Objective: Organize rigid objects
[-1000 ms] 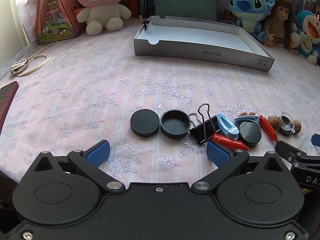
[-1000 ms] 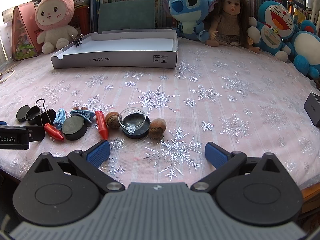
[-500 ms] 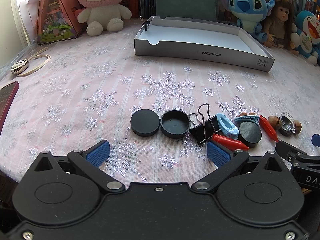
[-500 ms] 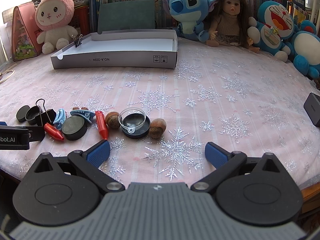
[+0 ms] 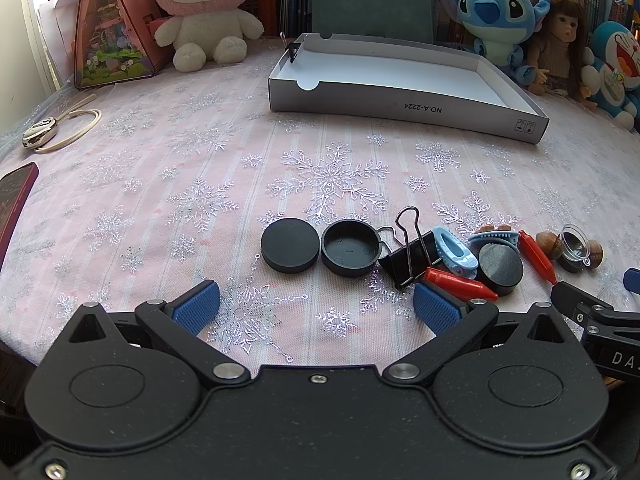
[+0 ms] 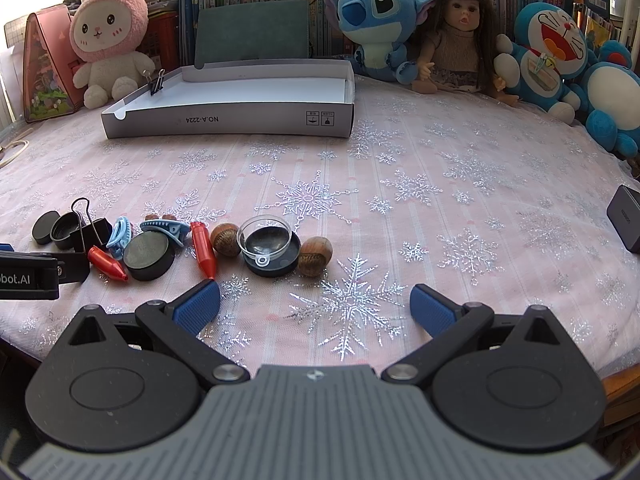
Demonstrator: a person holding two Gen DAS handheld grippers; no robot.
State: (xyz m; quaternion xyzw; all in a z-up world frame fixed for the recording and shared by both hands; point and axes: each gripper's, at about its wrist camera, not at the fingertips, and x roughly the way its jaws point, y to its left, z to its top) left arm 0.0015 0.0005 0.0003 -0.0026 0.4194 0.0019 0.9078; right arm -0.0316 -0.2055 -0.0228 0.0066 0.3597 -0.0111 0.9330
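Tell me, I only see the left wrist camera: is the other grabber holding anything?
Observer: No. The right gripper is open. Only the pink snowflake tablecloth shows between its blue pads.
Operator: What's past the brown acorn-shaped nut on the far right?
Observer: More tablecloth, then a dark rectangular box at the table's right edge.
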